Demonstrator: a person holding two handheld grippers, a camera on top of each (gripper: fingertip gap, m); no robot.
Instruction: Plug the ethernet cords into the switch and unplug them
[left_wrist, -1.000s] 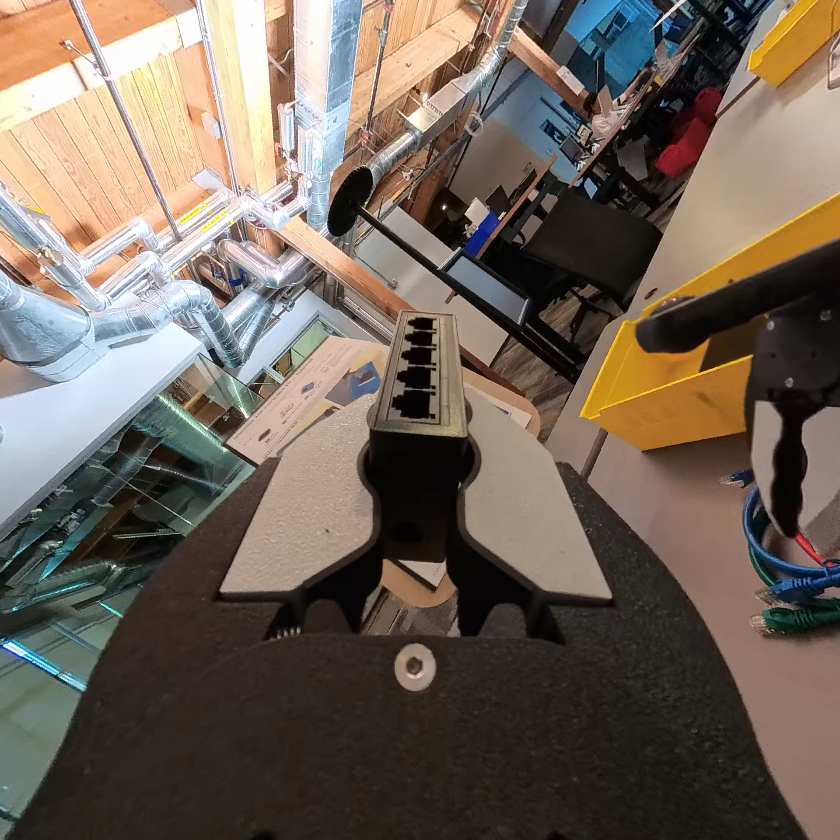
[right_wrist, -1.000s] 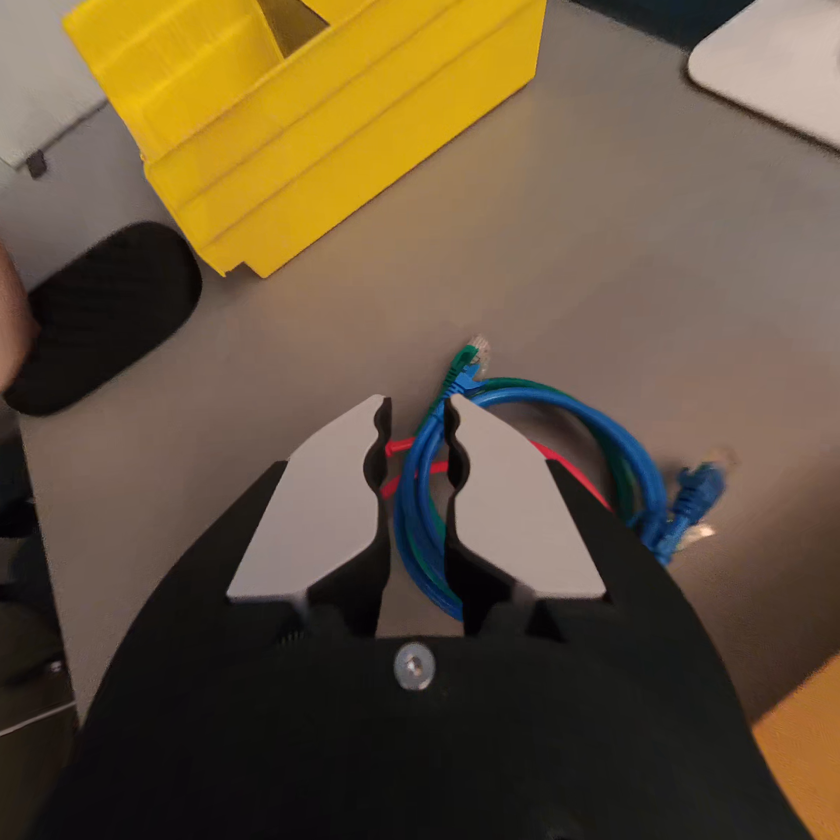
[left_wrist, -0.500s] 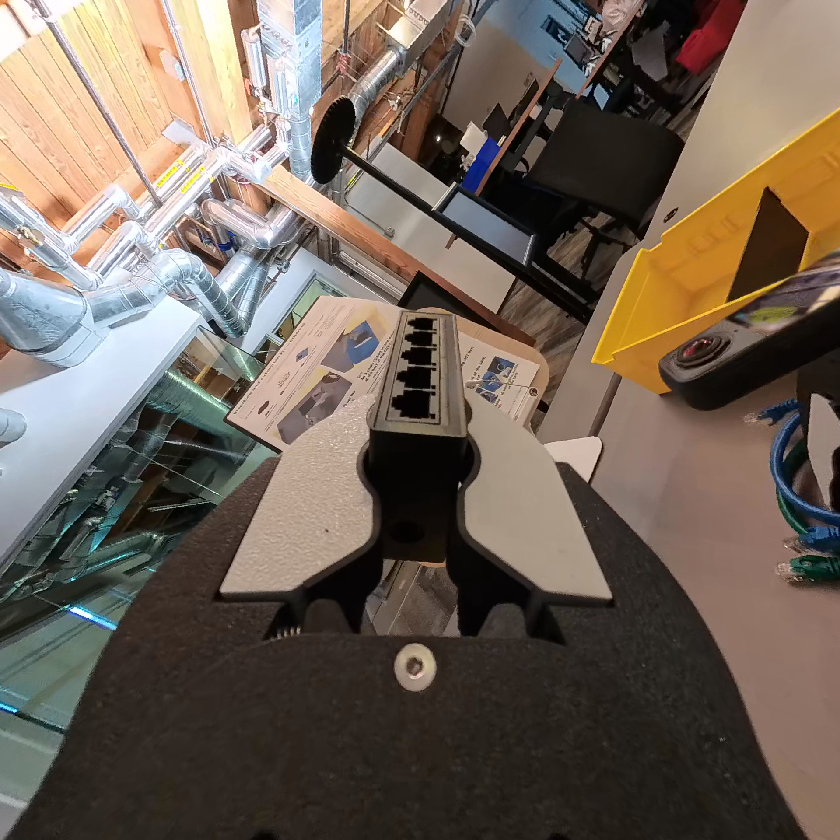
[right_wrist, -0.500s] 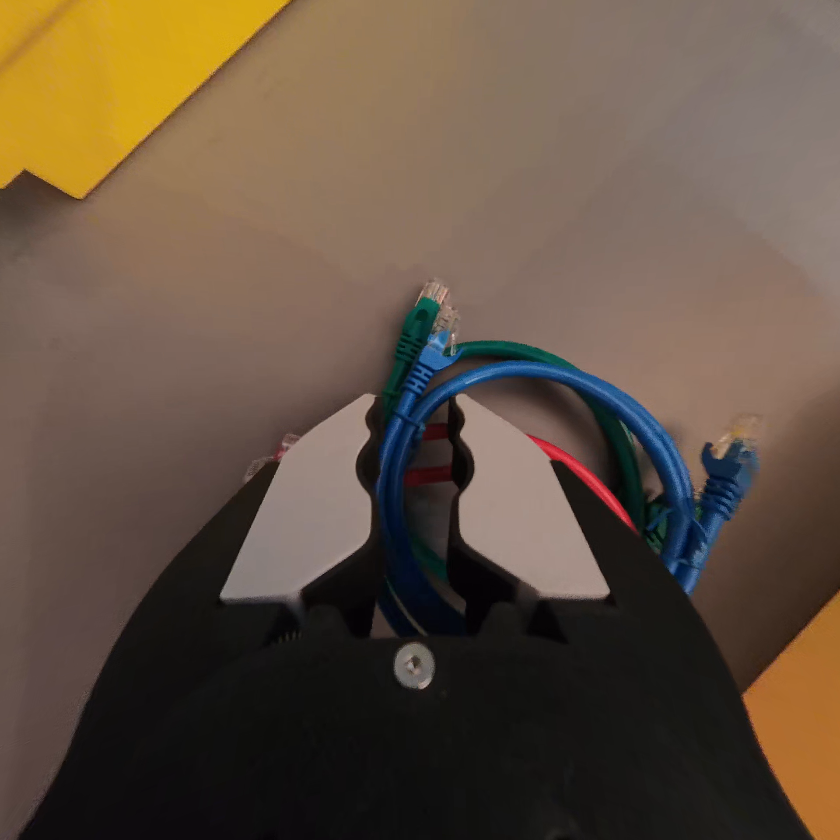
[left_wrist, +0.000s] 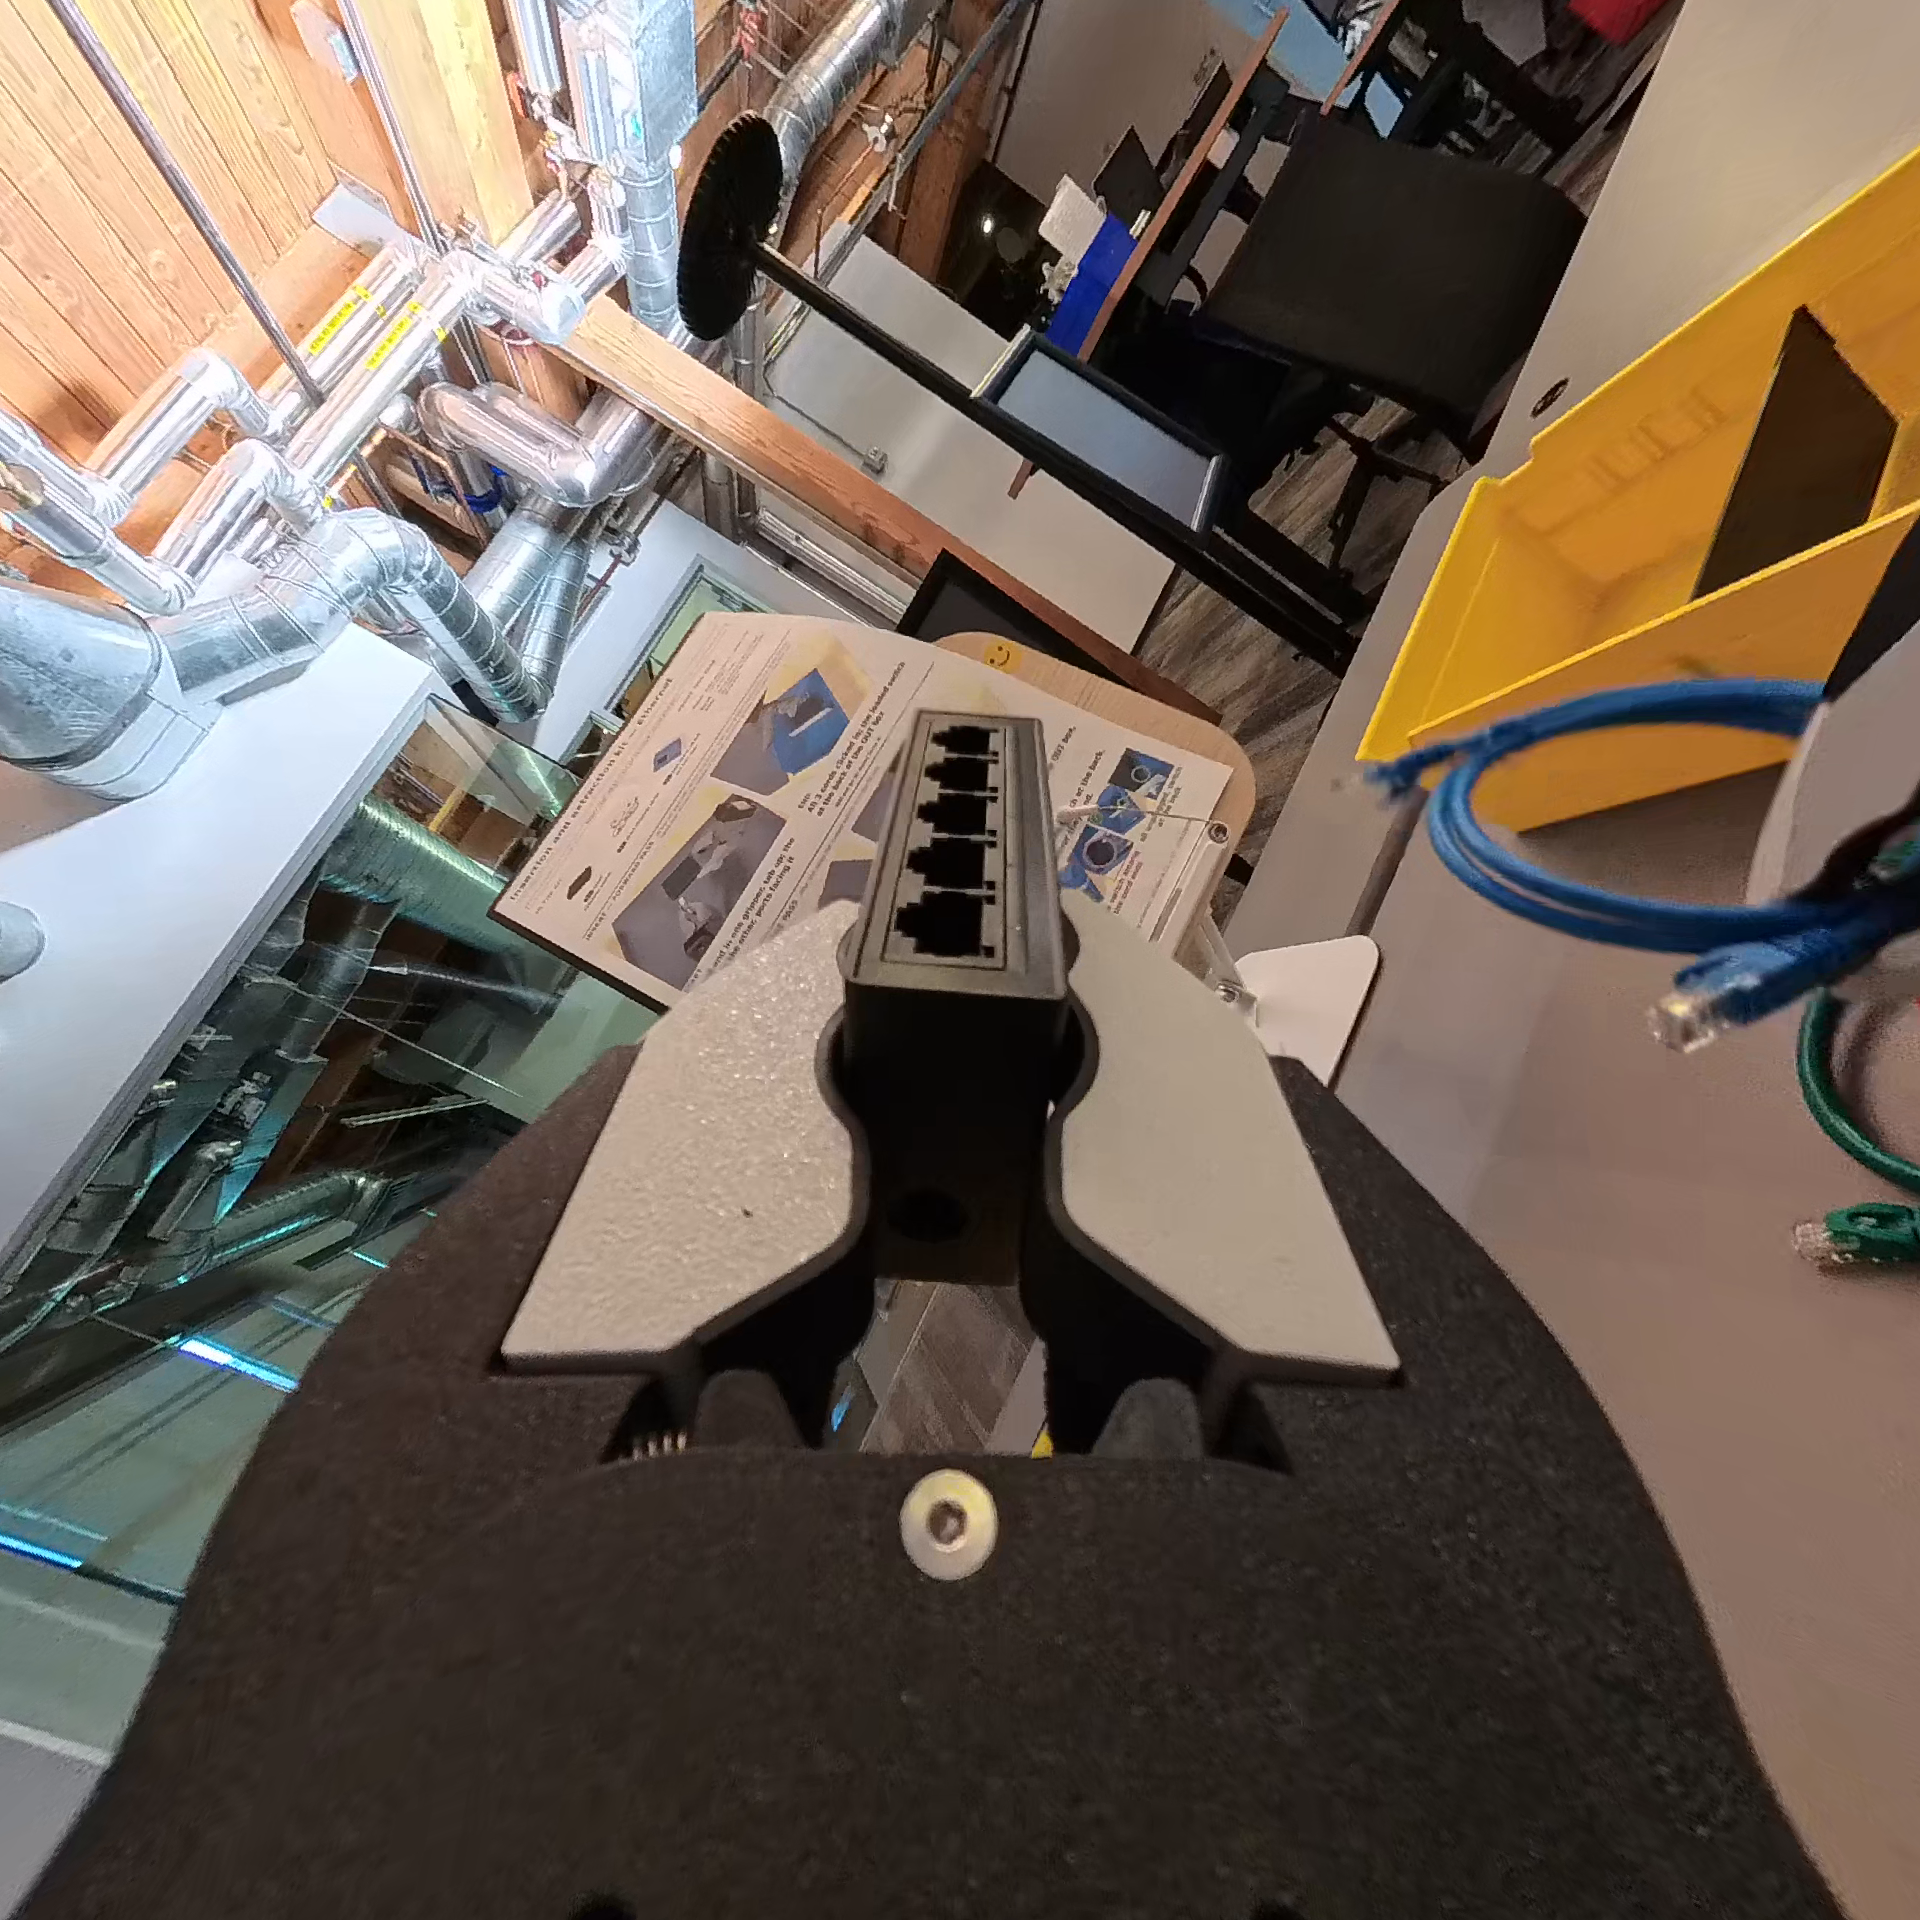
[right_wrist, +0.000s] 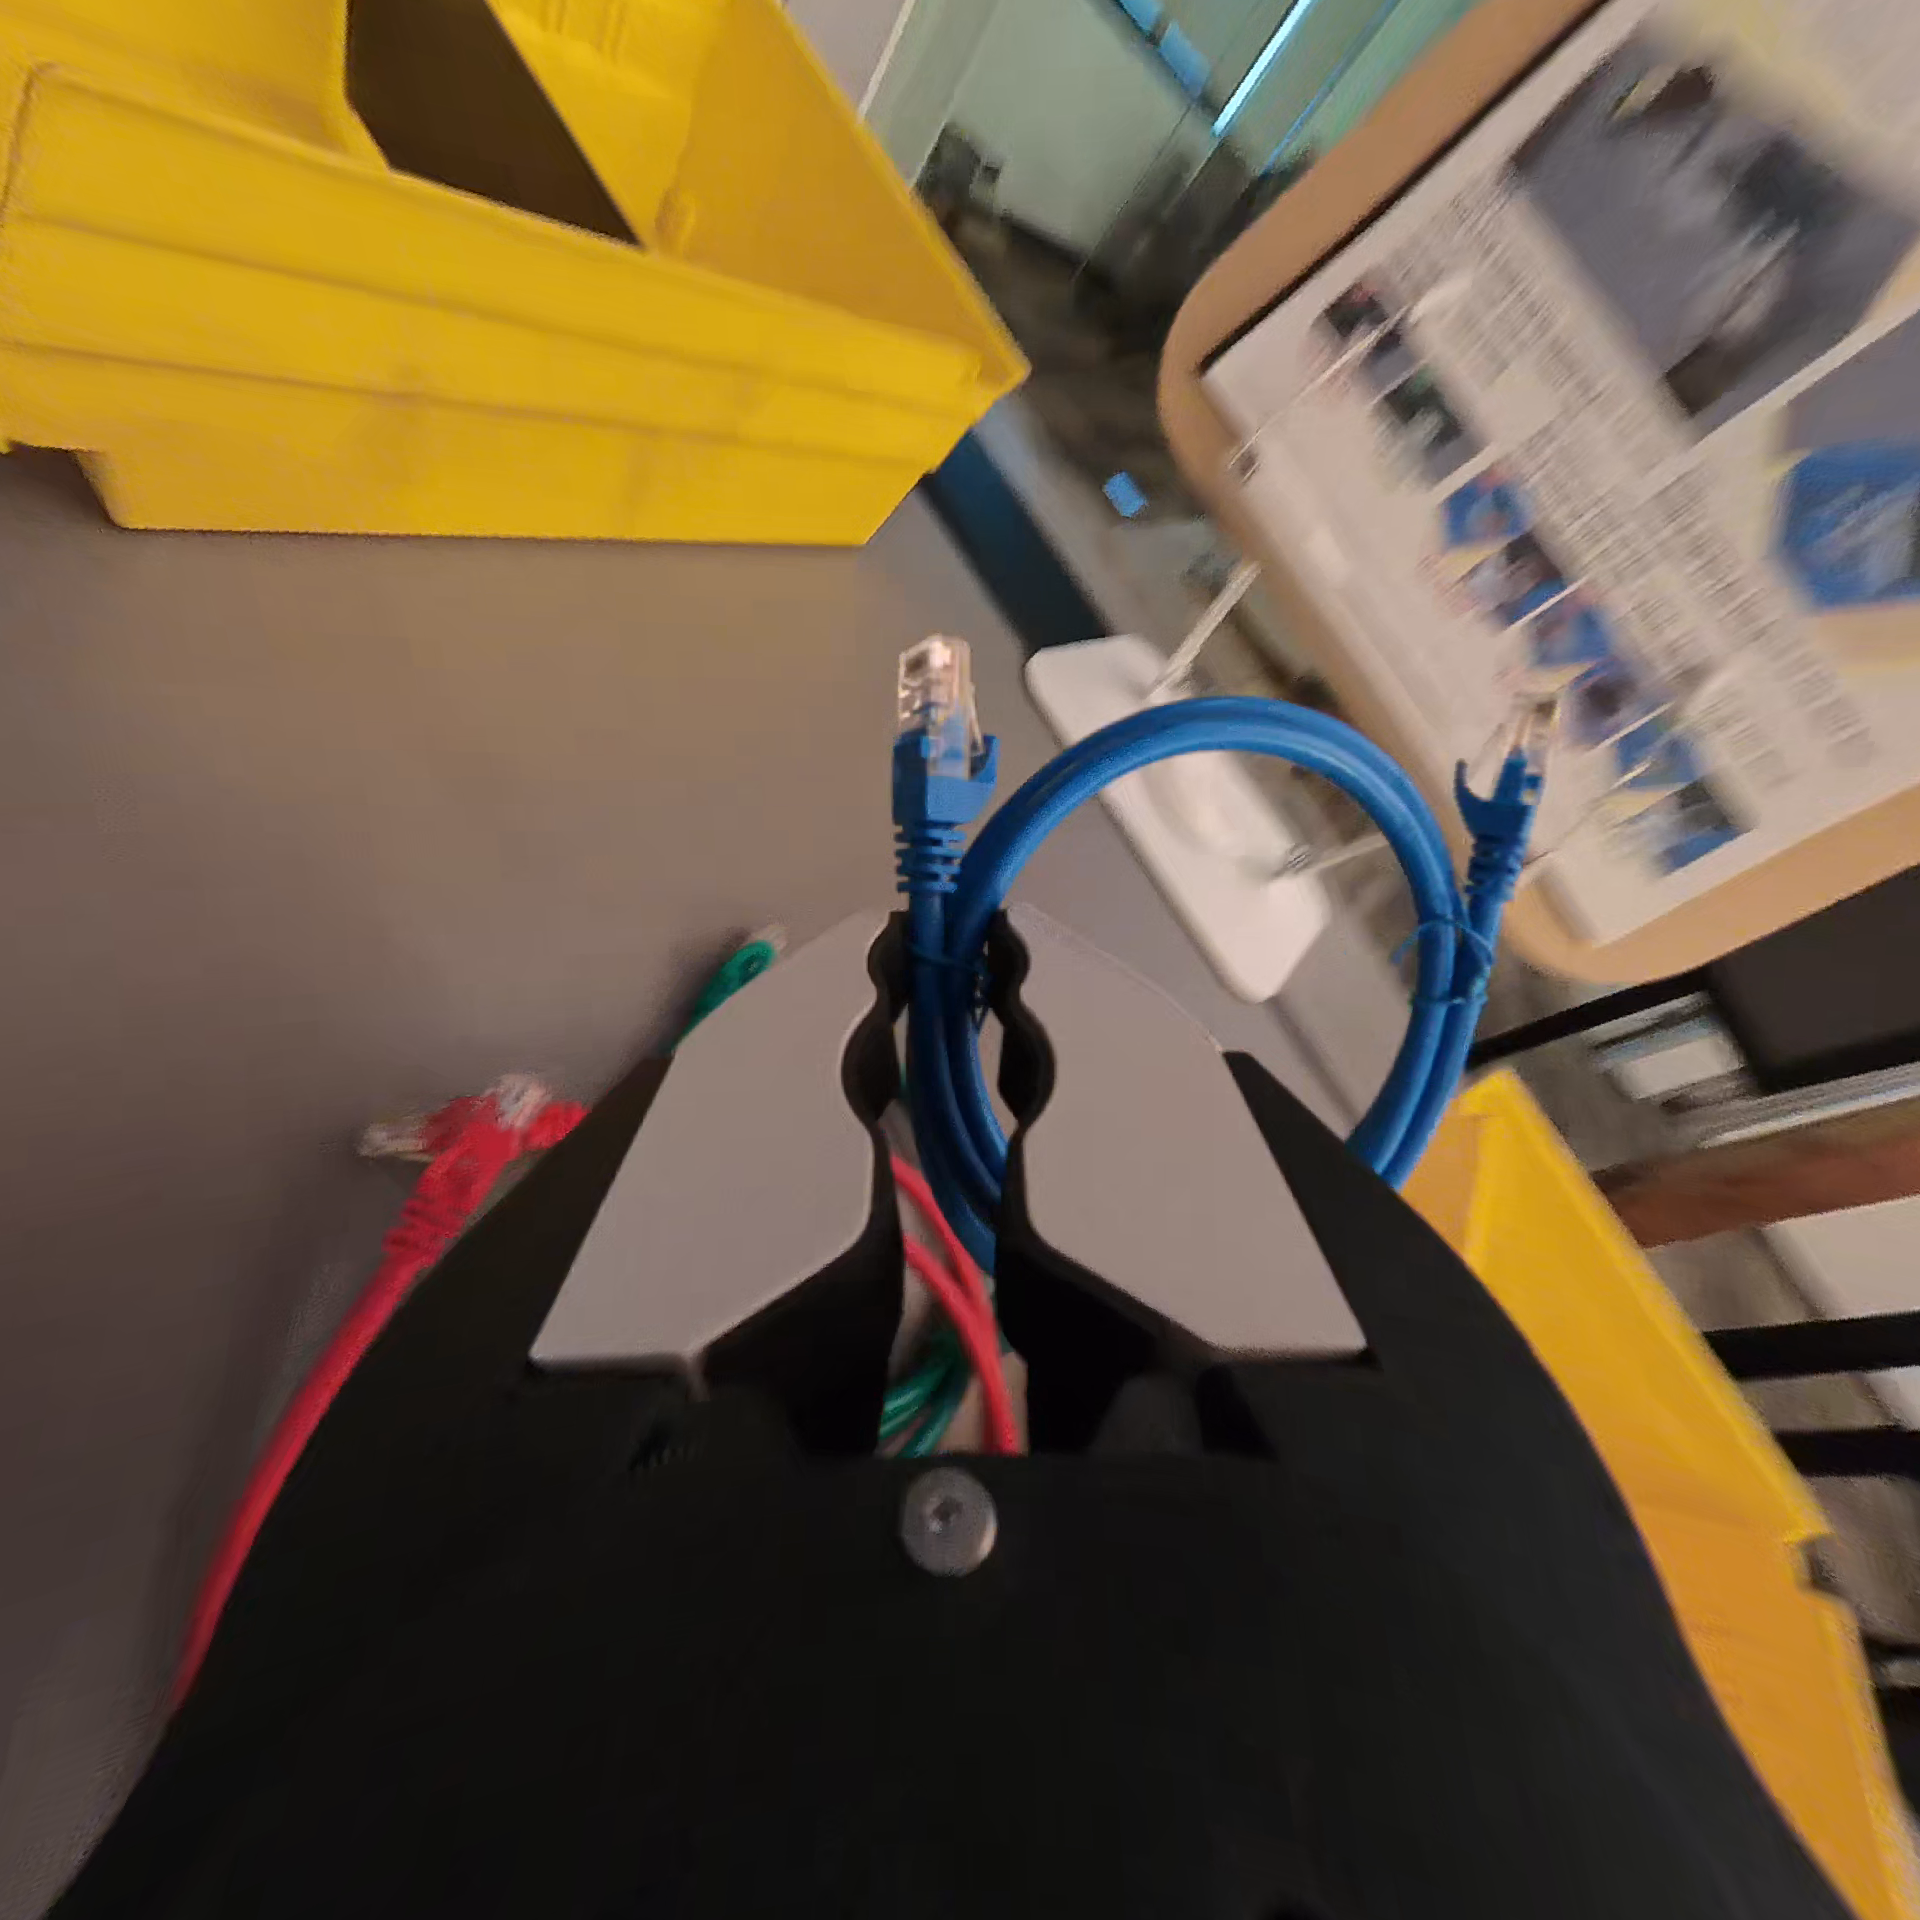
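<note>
My left gripper (left_wrist: 951, 977) is shut on a black ethernet switch (left_wrist: 961, 862) and holds it in the air, its row of empty ports facing up. My right gripper (right_wrist: 945, 935) is shut on a coiled blue ethernet cord (right_wrist: 1247, 748) just below one plug (right_wrist: 937, 717), which points up and away. The cord is lifted off the table; it also shows at the right of the left wrist view (left_wrist: 1621, 821). A red cord (right_wrist: 436, 1174) and a green cord (right_wrist: 732, 971) lie on the grey table (right_wrist: 416, 748) beneath. The green cord also shows in the left wrist view (left_wrist: 1860, 1236).
A yellow bin (right_wrist: 468, 343) stands on the table at the far left, also in the left wrist view (left_wrist: 1621, 582). Another yellow bin (right_wrist: 1621, 1403) is close at the right. A printed sheet on a wooden board (right_wrist: 1621, 468) stands on a white stand (right_wrist: 1195, 831) past the table edge. The gap from one gripper's tips to the other's is roughly 20 cm.
My right gripper has closed on the blue cord and lifted it off the table, away from the red and green cords. The left gripper still holds the switch and has turned slightly.
</note>
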